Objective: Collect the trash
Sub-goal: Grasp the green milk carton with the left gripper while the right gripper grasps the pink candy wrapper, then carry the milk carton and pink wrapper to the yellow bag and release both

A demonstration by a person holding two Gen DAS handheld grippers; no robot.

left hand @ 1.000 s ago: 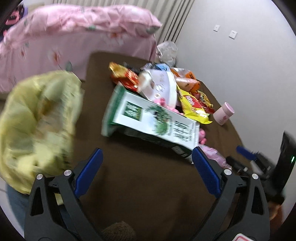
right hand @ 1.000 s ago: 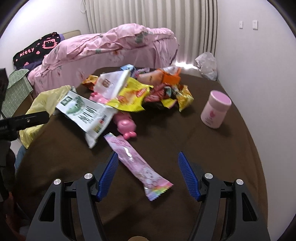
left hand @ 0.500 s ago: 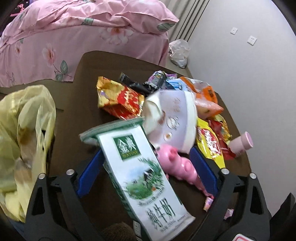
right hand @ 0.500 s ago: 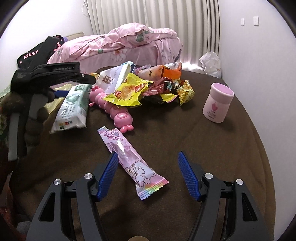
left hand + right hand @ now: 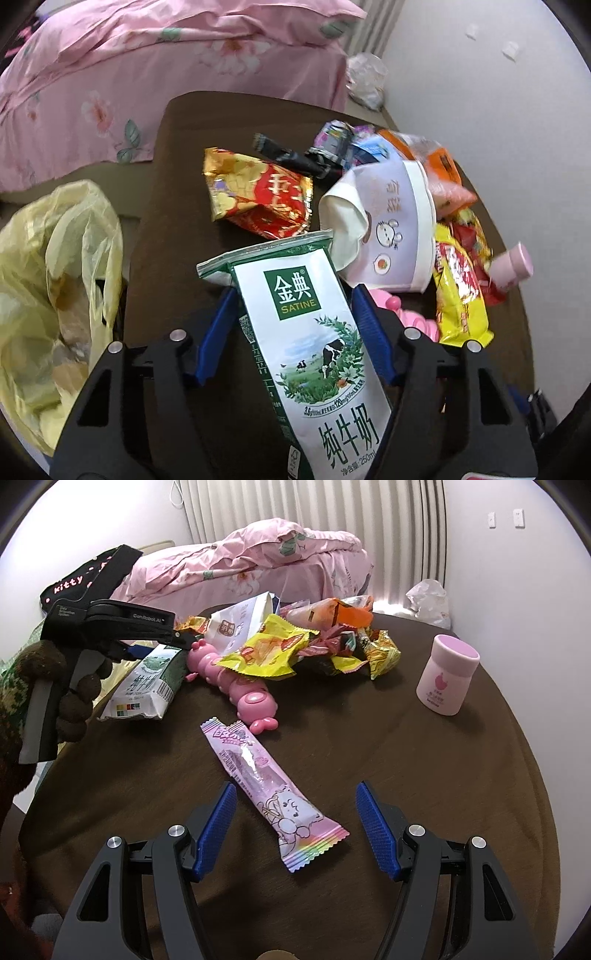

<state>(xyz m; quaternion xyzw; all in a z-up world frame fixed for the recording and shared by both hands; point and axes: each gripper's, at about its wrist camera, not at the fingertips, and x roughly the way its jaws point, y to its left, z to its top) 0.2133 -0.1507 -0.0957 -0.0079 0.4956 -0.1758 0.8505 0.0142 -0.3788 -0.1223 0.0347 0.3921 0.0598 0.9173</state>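
Here one milk carton (image 5: pixel 314 354) lies between the blue pads of the left gripper (image 5: pixel 291 306), whose jaws have just been closing around it; the pads sit right against its sides, though a firm pinch cannot be told. In the right wrist view the carton's far end is lifted off the brown table (image 5: pixel 424 775) at the table's left edge, with the left gripper (image 5: pixel 147 648) held in a knitted-gloved hand (image 5: pixel 70 694). The right gripper (image 5: pixel 293 812) hovers with its jaws spread wide, holding nothing; one pink wrapper (image 5: pixel 266 779) lies on the table partly between its pads, touching neither.

Of containers there are two that show contents or a lid. One yellow bag (image 5: pixel 55 288) hangs open off the table's left side, with crumpled pale scraps inside that are too blurred to name. One pink jar (image 5: pixel 447 675) stands upright and capped, well apart to the right of the pile.

The pile (image 5: pixel 314 642) at the table's middle holds several crumpled wrappers: one red-gold packet (image 5: pixel 258 192), one white pouch (image 5: pixel 384 229), one large yellow packet (image 5: pixel 269 653), and smaller orange, red and yellow ones I cannot count surely. One pink toy caterpillar (image 5: pixel 236 686) lies just beside the carton, its tail under the yellow packet. Behind stands one bed (image 5: pixel 258 565) with a pink floral cover.
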